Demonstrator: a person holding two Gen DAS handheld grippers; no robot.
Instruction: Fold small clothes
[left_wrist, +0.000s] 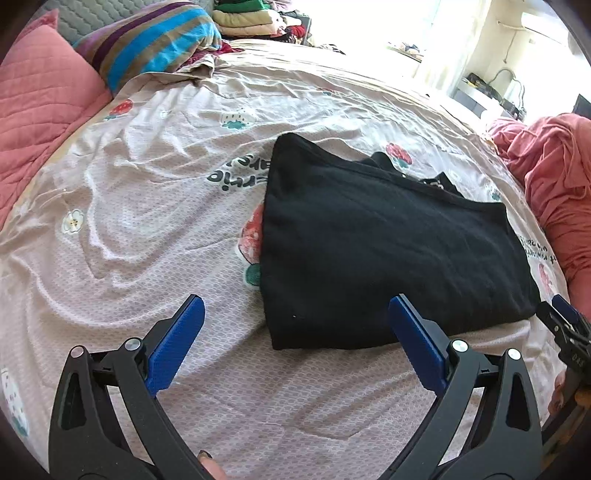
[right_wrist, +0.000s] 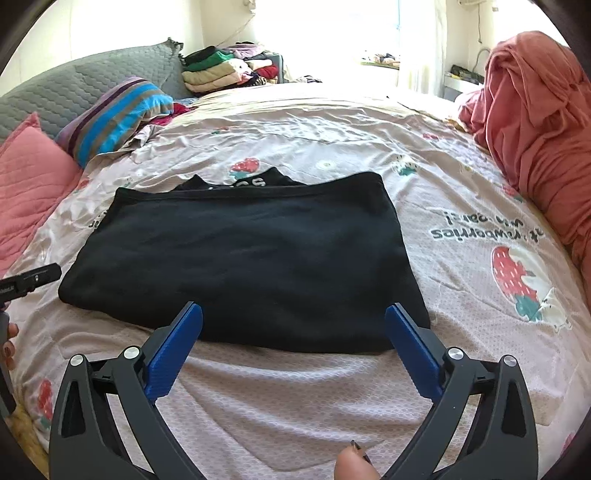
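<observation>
Both the left hand-held gripper (left_wrist: 295, 314) and the right hand-held gripper (right_wrist: 293, 321) gape wide and empty just short of the folded black garment (right_wrist: 243, 266) lying flat on the strawberry-print bed cover (right_wrist: 461, 206), with pillows (right_wrist: 122, 114) and stacked clothes (right_wrist: 218, 74) behind

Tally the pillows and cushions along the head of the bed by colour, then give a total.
Pink quilted pillow: 1
Grey quilted pillow: 1
Striped blue, brown and purple cushion: 1
Total: 3
</observation>
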